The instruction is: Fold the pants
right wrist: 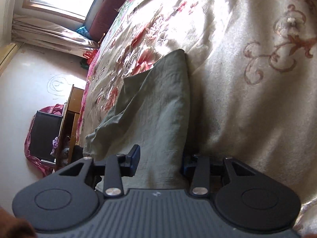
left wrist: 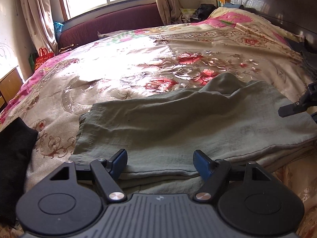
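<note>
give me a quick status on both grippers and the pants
Left gripper open, fingers over near hem. Right gripper open, straddling the pants. Pants lying folded on bedspread. Black garment lies beside them, apart.

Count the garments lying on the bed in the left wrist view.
2: grey-green pants in the middle foreground, and a black garment at the left edge. Others may be hidden outside the view.

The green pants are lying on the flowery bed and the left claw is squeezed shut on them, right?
Not quite. The green pants do lie on the flowery bed, but the left claw is open, its fingers spread apart over the pants' near edge. The left wrist view shows it.
</note>
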Available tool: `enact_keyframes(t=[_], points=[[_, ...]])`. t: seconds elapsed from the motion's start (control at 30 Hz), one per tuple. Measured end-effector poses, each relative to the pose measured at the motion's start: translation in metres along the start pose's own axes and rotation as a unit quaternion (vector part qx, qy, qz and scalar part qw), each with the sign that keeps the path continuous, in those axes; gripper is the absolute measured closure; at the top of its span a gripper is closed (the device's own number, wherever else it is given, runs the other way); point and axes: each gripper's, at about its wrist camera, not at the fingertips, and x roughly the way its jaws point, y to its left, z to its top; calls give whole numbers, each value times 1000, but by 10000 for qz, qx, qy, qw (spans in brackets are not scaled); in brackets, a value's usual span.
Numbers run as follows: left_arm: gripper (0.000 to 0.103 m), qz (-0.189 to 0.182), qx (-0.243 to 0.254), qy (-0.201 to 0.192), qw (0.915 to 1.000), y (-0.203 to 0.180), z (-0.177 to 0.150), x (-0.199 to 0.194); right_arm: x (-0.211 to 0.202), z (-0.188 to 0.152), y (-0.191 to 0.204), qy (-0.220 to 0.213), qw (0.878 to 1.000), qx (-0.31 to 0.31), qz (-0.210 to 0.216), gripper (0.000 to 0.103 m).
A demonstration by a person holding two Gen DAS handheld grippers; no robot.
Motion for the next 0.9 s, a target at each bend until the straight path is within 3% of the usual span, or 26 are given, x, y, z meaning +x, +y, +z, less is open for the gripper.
enact_keyframes(t=[0.07, 0.1, 0.2, 0.5, 0.6, 0.73, 0.9], points=[[16, 7, 76, 104, 9999, -3, 2, 4, 2, 3, -1, -61, 9999, 105, -60, 88], [16, 12, 97, 155, 9998, -4, 3, 4, 1, 6, -3, -107, 9998, 136, -79, 95], [16, 10, 81, 272, 9996, -12, 5, 5, -15, 14, -12, -301, 9994, 159, -90, 100], [16, -1155, 619, 199, 9912, -86, 14, -8, -92, 37, -34, -996, 9916, 25, -830, 100], [16, -1310, 755, 60, 9885, -100, 19, -11, -103, 41, -25, -1136, 9878, -153, -1053, 100], [16, -1158, 739, -31, 9905, -93, 20, -12, -100, 35, 12, -1115, 9867, -575, -1031, 99], [15, -1248, 407, 39, 9913, -74, 6, -15, -78, 22, 90, -864, 9803, -1507, -943, 99]])
